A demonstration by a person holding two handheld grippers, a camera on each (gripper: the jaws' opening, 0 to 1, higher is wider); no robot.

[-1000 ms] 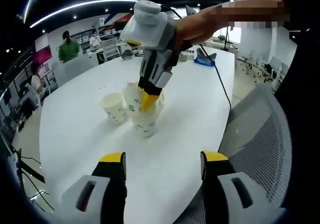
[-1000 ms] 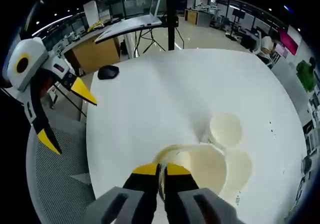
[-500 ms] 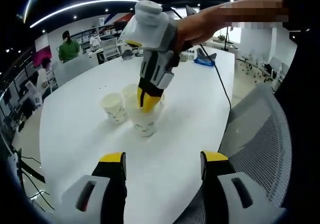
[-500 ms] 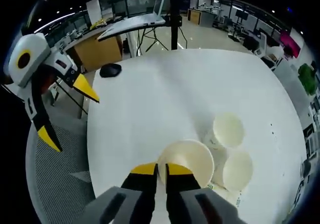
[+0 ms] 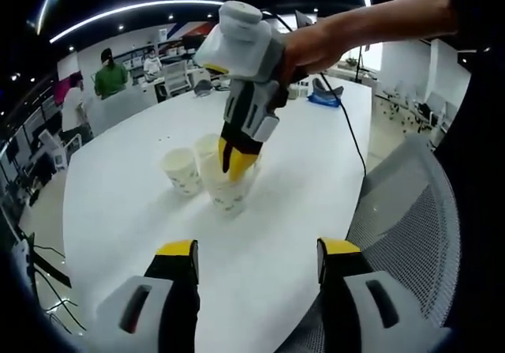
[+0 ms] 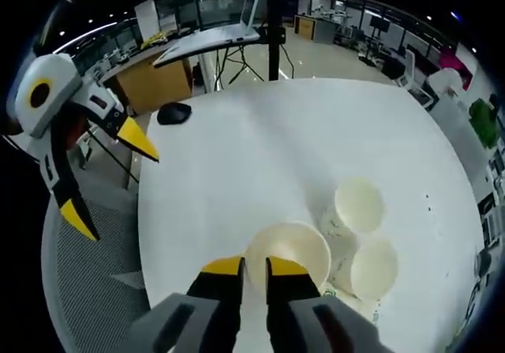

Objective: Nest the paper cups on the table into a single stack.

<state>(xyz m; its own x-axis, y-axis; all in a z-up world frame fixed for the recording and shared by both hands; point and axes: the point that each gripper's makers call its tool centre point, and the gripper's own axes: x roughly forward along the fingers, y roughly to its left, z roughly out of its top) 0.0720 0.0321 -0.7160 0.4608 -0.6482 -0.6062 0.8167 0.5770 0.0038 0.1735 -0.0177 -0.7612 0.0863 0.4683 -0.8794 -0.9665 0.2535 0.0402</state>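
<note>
My right tool (image 6: 252,268) is down over the near cup (image 6: 288,252), its yellow tips straddling the rim with a slim gap between them. Whether the paper wall is truly pinched or just let go, I cannot tell from here. In the left gripper view the right tool (image 5: 234,157) comes down from above, tips sunk into the mouth of that same cup (image 5: 227,191), which stands on the white surface (image 5: 276,242).

My left tool (image 5: 256,260) hangs back near the edge of the surface, jaws spread wide, holding nothing. It shows again at the far left of the right gripper view, the left tool (image 6: 106,183), well apart from the cups.

Where are we with the stack? Three cup mouths are open to me: the near cup, a far cup (image 6: 359,204) just beyond it, and a right-hand cup (image 6: 373,266) beside both. They huddle close, touching or nearly so. The near cup looks thicker-walled, so it may already carry one nested inside, though that's my guess. At least two cups are left to gather in.

All three stand upright, mouths up, long axes straight up from the surface. That's the way they need to be for dropping one into the next.
</note>
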